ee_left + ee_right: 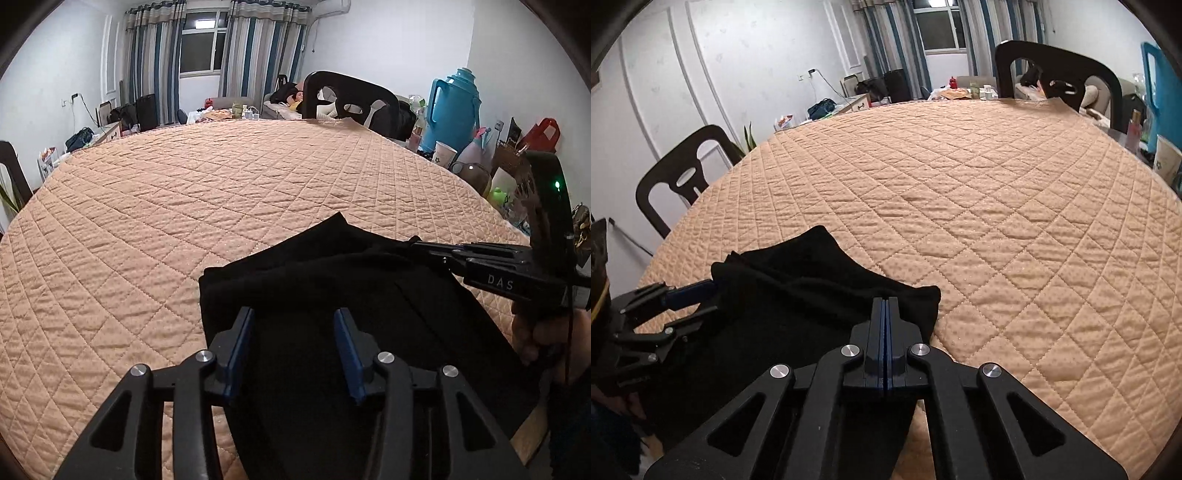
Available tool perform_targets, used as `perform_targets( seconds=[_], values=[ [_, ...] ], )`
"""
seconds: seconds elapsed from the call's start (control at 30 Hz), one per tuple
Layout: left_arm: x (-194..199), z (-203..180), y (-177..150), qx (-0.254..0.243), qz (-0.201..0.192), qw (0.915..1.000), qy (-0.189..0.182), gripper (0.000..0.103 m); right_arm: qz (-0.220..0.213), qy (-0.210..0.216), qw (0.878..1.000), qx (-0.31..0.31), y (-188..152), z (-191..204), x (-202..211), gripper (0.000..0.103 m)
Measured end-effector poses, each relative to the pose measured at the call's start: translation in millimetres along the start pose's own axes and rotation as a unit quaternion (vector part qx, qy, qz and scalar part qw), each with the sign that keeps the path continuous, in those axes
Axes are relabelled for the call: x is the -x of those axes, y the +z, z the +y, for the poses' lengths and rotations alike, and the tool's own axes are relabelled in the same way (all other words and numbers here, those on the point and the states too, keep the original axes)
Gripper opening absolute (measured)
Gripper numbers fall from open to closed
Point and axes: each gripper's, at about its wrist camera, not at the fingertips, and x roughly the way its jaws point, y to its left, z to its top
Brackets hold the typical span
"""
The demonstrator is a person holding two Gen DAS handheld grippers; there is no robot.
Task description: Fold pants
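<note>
Black pants (332, 273) lie at the near edge of a table covered by an orange quilted cloth (184, 192), partly hanging over the edge. My left gripper (295, 317) is open, its blue pads hovering over the pants' left part; it also shows at the left of the right wrist view (701, 295). My right gripper (885, 301) is shut over the pants (798, 295) near their right top corner; whether cloth sits between the pads is hidden. It shows in the left wrist view (417, 242) at the fabric's right edge.
A black chair (351, 96) stands at the table's far side and another chair (683, 173) at the left. A blue thermos jug (454, 107), paper cup (443, 155) and clutter crowd the right edge. The quilted cloth (997, 184) stretches far ahead.
</note>
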Motion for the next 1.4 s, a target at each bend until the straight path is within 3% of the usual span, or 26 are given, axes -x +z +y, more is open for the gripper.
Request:
perform_targets(
  seconds=[0.2,0.37,0.6,0.67,0.97,1.1,1.4],
  values=[
    [21.5,4.2,-9.5,0.006,-0.013,0.9999,0.003,0.048,-0.035,-0.022,0.999,0.014,-14.8,7.2,31.0,0.009],
    [52.3,6.9,-32.1,0.009,-0.022,0.9996,-0.017,0.048,-0.062,0.008,0.998,0.032,-45.4,23.0,73.0,0.009],
    [69.3,6.6,-67.2,0.01,-0.021,0.9994,-0.026,0.048,-0.036,0.024,0.996,0.074,-87.0,46.7,79.1,0.009],
    [65.7,7.7,-68.9,0.02,-0.022,0.9992,-0.026,0.048,-0.048,0.024,0.996,0.068,-93.7,45.9,76.8,0.009],
    [60.4,7.5,-64.9,0.032,-0.016,0.9993,-0.009,0.049,-0.046,0.021,0.997,0.062,-89.9,49.2,74.2,0.011],
    [62.9,5.1,-58.9,0.038,-0.015,0.9992,0.003,0.049,-0.053,0.017,0.997,0.057,-87.4,51.1,77.5,0.025],
    [61.3,8.4,-54.4,0.042,-0.02,0.9987,0.021,0.049,-0.059,0.011,0.996,0.062,-83.1,56.1,79.1,0.025]
  ],
)
